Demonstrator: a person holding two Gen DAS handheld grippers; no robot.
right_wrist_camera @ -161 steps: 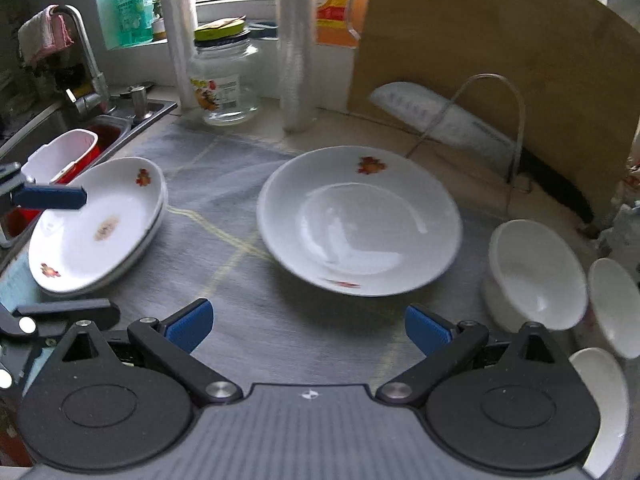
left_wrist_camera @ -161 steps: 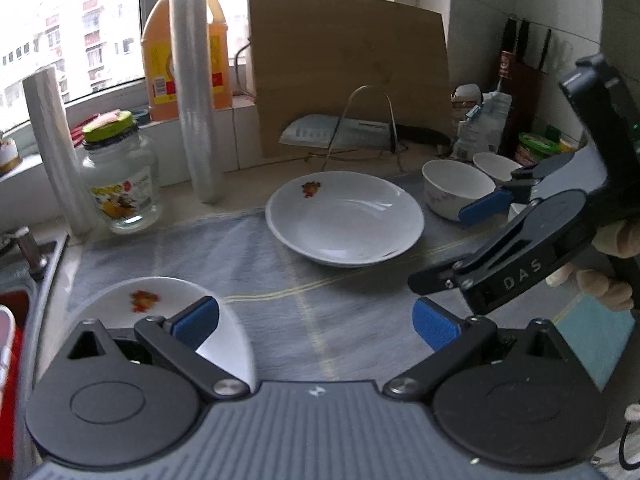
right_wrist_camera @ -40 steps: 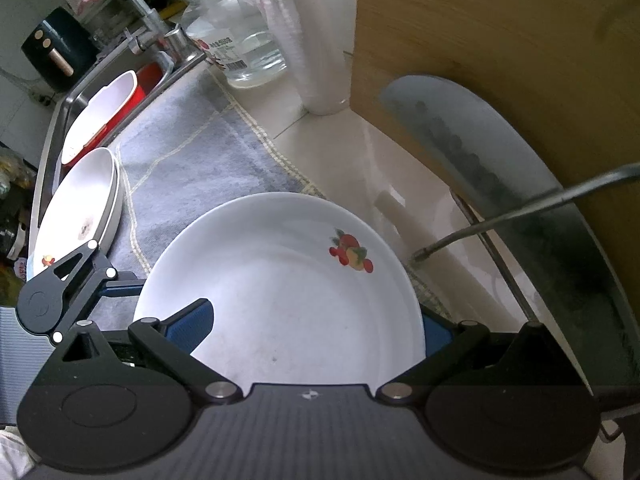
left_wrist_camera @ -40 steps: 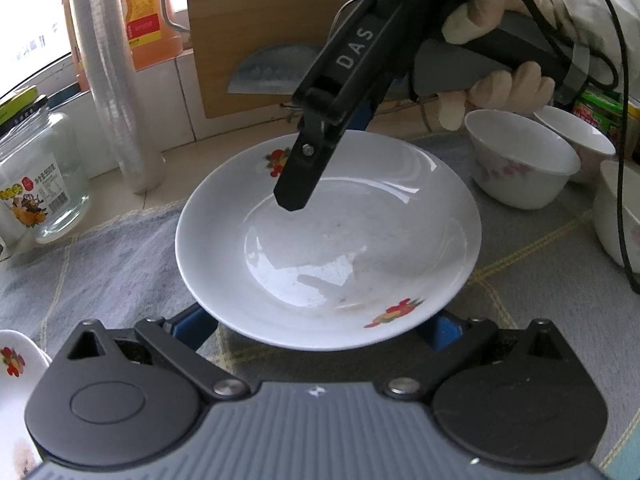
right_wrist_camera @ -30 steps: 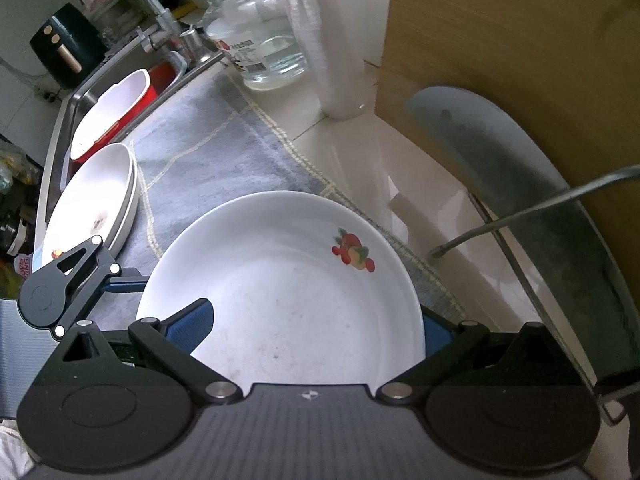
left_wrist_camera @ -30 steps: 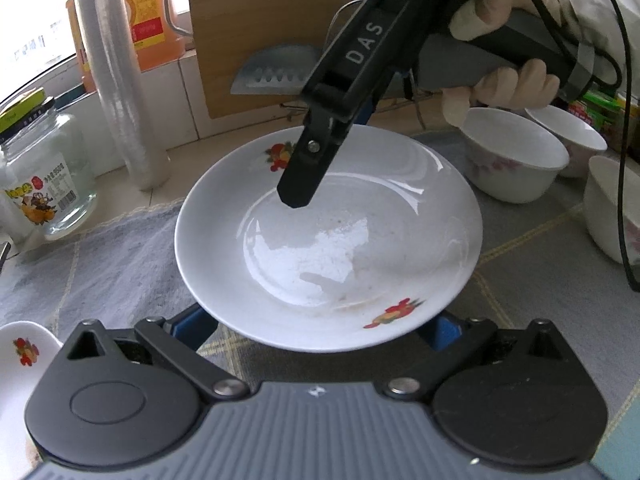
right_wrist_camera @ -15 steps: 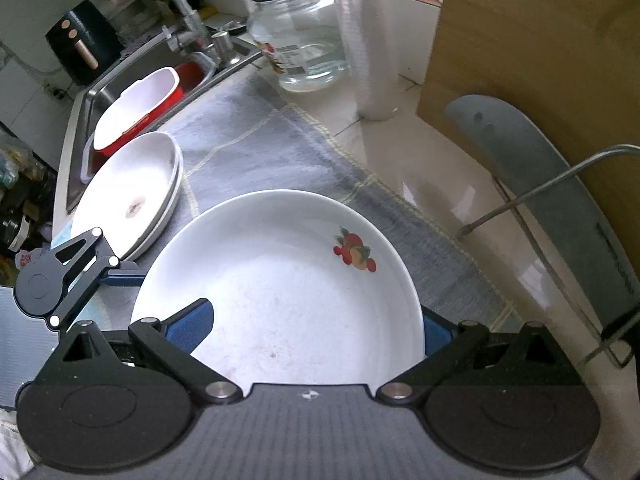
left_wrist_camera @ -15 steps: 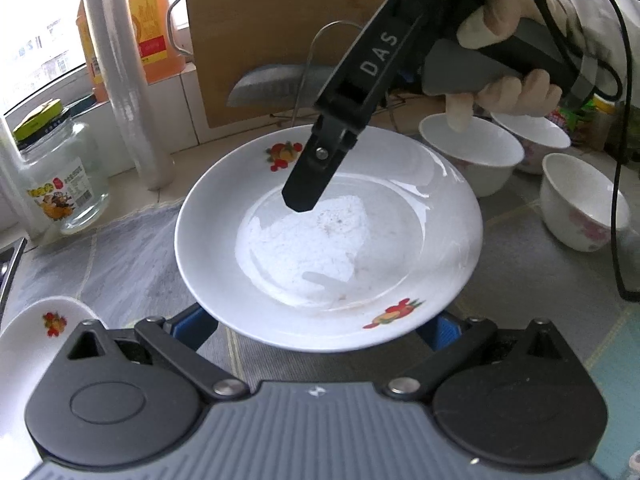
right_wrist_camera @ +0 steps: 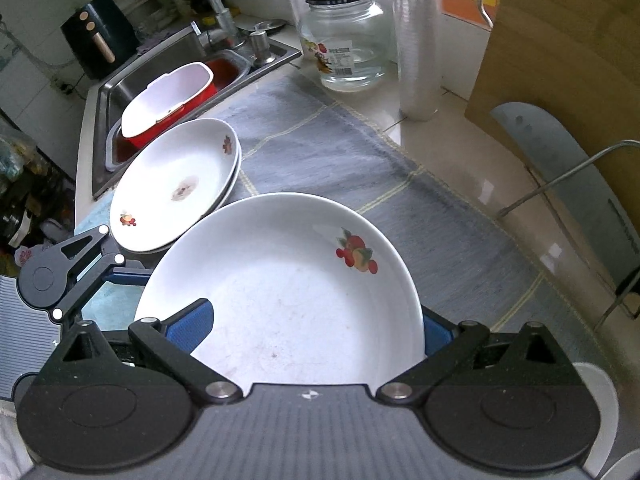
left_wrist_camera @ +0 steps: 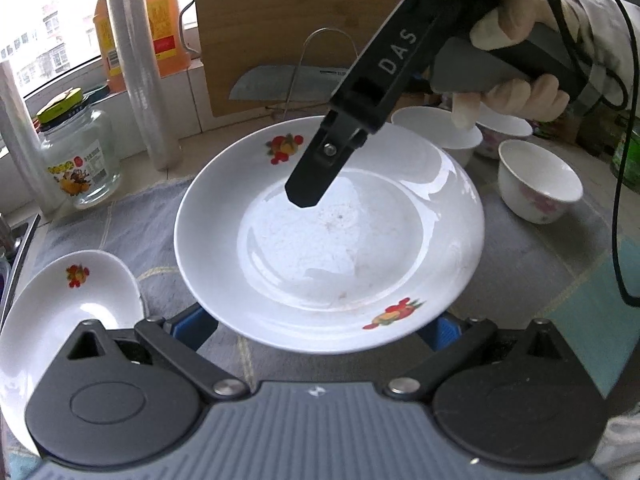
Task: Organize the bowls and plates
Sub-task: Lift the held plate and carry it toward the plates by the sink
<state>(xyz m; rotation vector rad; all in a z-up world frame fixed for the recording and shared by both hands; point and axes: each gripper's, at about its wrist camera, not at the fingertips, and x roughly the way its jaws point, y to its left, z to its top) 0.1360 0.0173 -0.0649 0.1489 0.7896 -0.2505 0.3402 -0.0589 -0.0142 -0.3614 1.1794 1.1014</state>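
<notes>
A big white plate with fruit prints [left_wrist_camera: 328, 232] is carried above the grey cloth [right_wrist_camera: 320, 140]. My left gripper [left_wrist_camera: 318, 326] is open, and the plate's near rim lies over both blue pads. My right gripper [right_wrist_camera: 314, 328] is open too, at the opposite rim. Its left finger [left_wrist_camera: 320, 168] lies over the plate [right_wrist_camera: 280, 300] and the other finger passes underneath. Two stacked plates [right_wrist_camera: 176, 188] sit near the sink, just left of the carried plate. Small white bowls [left_wrist_camera: 540, 184] stand at the right.
The sink [right_wrist_camera: 120, 92] with a red tub [right_wrist_camera: 168, 100] lies beyond the stacked plates. A glass jar [right_wrist_camera: 348, 40], a film roll [right_wrist_camera: 416, 40], a wooden board [left_wrist_camera: 288, 20], a cleaver [right_wrist_camera: 560, 168] and a wire stand line the back.
The plate lay on the cloth earlier with both grippers away from it. Both grippers have since carried it up and to the left, closer to the stacked plates.
</notes>
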